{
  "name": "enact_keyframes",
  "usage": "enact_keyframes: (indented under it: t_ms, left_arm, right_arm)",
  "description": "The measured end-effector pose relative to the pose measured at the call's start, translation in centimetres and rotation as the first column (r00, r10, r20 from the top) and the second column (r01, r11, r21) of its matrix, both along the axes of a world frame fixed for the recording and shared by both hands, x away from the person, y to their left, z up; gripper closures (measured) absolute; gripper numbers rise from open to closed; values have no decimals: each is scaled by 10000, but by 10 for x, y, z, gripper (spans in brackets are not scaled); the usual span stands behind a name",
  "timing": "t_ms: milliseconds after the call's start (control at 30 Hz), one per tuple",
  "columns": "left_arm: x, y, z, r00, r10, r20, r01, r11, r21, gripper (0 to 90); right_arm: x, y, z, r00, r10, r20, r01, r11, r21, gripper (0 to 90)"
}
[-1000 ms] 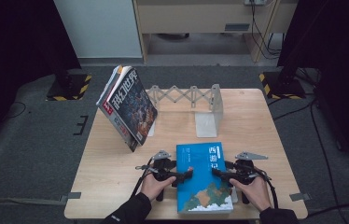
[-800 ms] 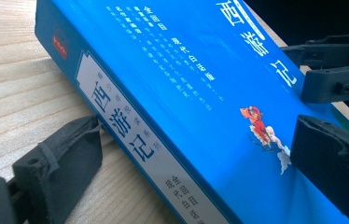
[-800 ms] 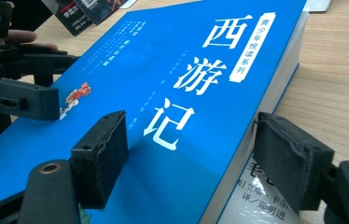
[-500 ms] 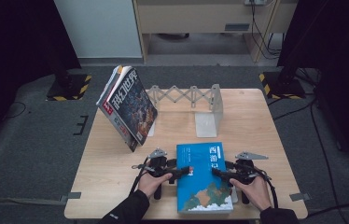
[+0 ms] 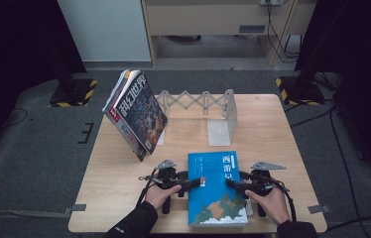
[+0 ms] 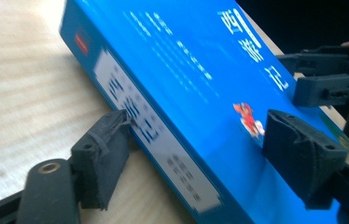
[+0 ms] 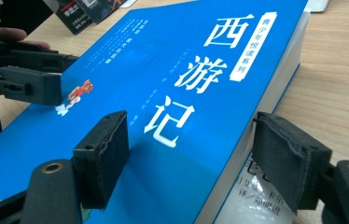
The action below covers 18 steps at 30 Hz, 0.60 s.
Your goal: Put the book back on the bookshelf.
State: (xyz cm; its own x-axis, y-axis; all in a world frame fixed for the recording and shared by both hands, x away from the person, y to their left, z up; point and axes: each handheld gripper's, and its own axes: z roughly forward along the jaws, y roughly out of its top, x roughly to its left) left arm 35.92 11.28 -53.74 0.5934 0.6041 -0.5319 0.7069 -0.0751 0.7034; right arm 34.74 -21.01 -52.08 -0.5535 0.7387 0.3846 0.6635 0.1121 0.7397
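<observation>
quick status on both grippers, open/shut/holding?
Left gripper: jaws straddle the blue book at its spine edge, just reopening slightly; grip cannot be told.
Right gripper: shut on the blue book's page edge.

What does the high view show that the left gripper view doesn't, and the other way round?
High view: a magazine leaning at a folding metal rack, and the dark floor. Left gripper view: the white label along the spine, close up. Both: the blue book, the wooden table and the right gripper at the book's edge.

Book (image 5: 216, 186) on table (image 5: 273, 134), before rack (image 5: 203, 106)
</observation>
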Motion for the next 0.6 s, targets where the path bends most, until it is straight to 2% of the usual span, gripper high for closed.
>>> enact_keyframes:
  t_ms: [133,333,467,500,533,567,600]
  left_arm:
    - [-7,-5,-5,9997,26,-235,-28,10000,-79,121]
    - [-7,-6,-5,9998,1,-200,-3,10000,-78,102]
    - [-5,-8,-6,9998,-171,-127,168,9996,-213,46]
    - [-3,-10,-8,9996,-48,-272,29,9975,-705,23]
    - [-2,-12,-8,9987,128,-489,-174,9954,-940,17]
    - [-1,-15,-10,9959,333,-836,-448,9892,-1393,19]
    - [0,-18,-11,9884,773,-1310,-1020,9758,-1932,23]
  right_arm:
    - [-3,-3,-1,10000,-38,-57,39,10000,31,268]
    - [-4,-1,-3,9998,-32,-179,36,9998,199,255]
    - [-3,0,-3,9995,-101,-307,108,9997,239,244]
    - [-3,0,-3,9994,-145,-304,151,9996,221,245]
    - [-3,-1,-3,9992,-196,-350,204,9995,240,245]
    - [-3,0,-3,9992,-236,-327,244,9994,227,246]
    - [-3,0,-4,9991,-270,-320,279,9993,255,248]
